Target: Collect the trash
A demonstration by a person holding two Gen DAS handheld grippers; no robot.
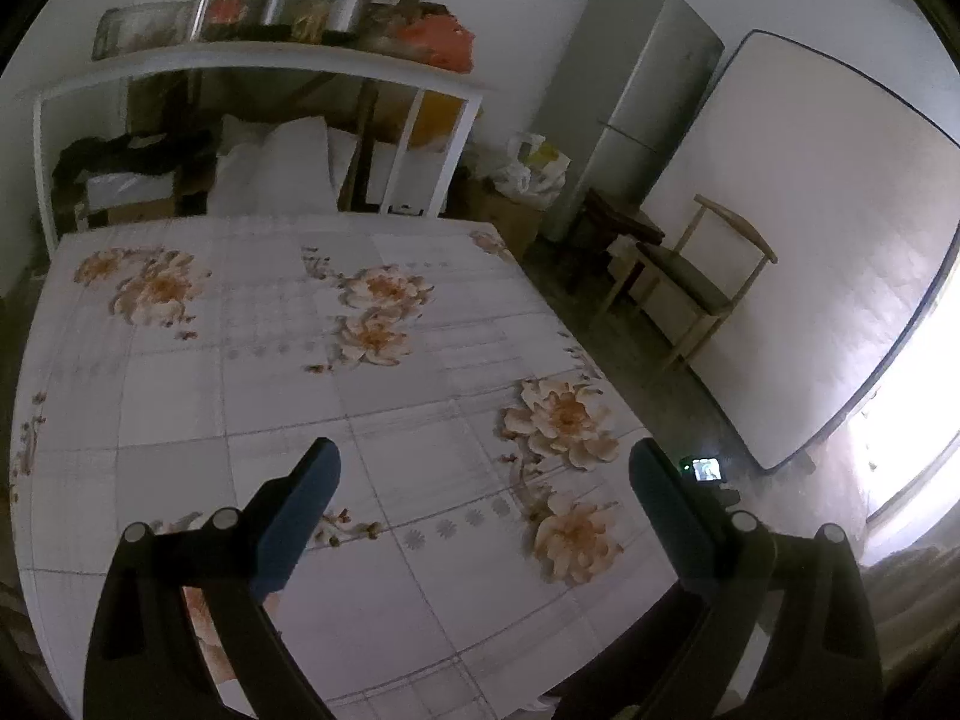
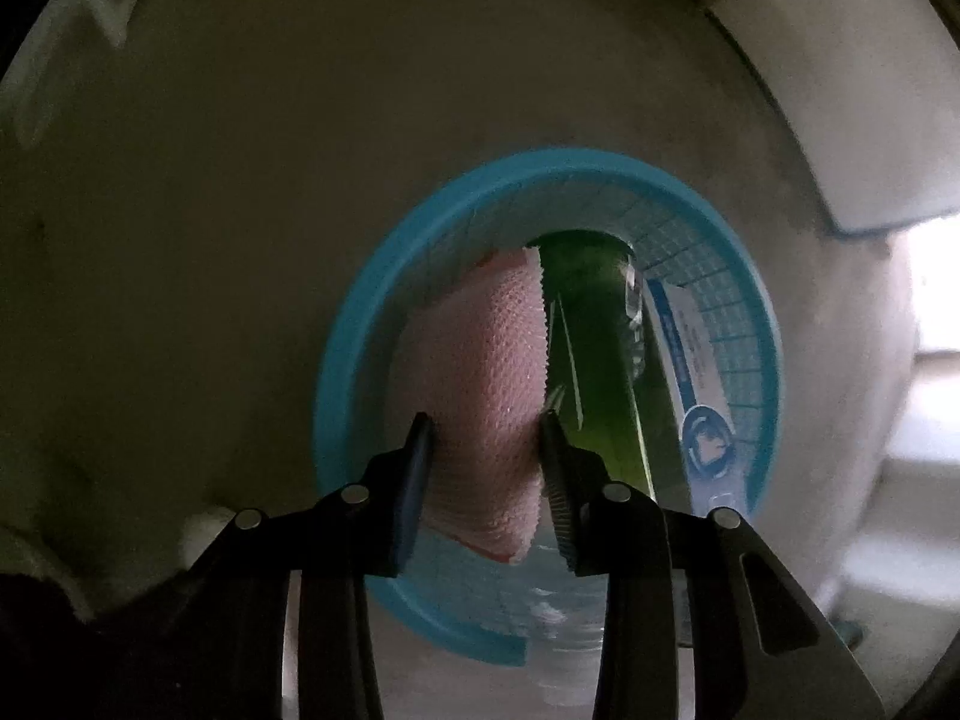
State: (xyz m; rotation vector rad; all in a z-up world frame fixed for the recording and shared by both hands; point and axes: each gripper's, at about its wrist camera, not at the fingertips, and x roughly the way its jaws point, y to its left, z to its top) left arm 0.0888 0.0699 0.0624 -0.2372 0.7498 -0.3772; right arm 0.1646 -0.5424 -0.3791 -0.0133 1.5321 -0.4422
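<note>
In the right wrist view my right gripper (image 2: 487, 420) is shut on a pink foam net sleeve (image 2: 480, 372) and holds it over the mouth of a blue mesh waste basket (image 2: 348, 324) on the floor. Inside the basket lie a green glass bottle (image 2: 594, 360) and a white-and-blue carton (image 2: 690, 360). In the left wrist view my left gripper (image 1: 483, 459) is open and empty above a table (image 1: 240, 360) covered with a flowered cloth. No trash shows on the cloth.
Behind the table stand a white shelf (image 1: 258, 60) with pots and bags, a grey fridge (image 1: 636, 102), a mattress (image 1: 810, 240) leaning on the wall and a wooden chair (image 1: 702, 282). A small lit screen (image 1: 705, 469) sits by the table's right edge.
</note>
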